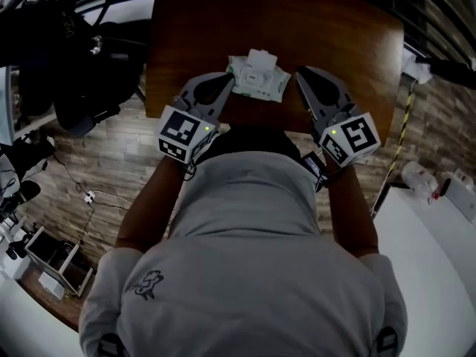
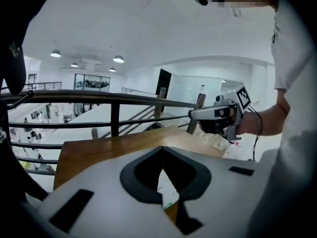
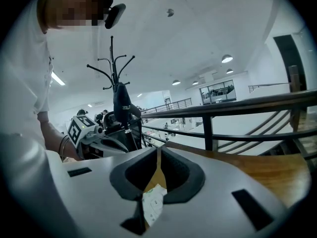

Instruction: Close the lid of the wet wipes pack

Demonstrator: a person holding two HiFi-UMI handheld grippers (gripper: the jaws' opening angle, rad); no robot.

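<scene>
1. Grey T-shirt back [image 1: 245,222], foreground.
2. Grey left gripper [image 1: 227,79], fingers clenched empty, beside white-green wet wipes pack [image 1: 256,79] on brown wooden desk [image 1: 335,36].
3. Grey right gripper [image 1: 301,74], fingers clenched empty, opposite side of pack.

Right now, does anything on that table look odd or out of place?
Only the wet wipes pack on the wooden table: its white lid appears flipped open at the far edge, and the pack looks crumpled. Nothing spilled.
</scene>
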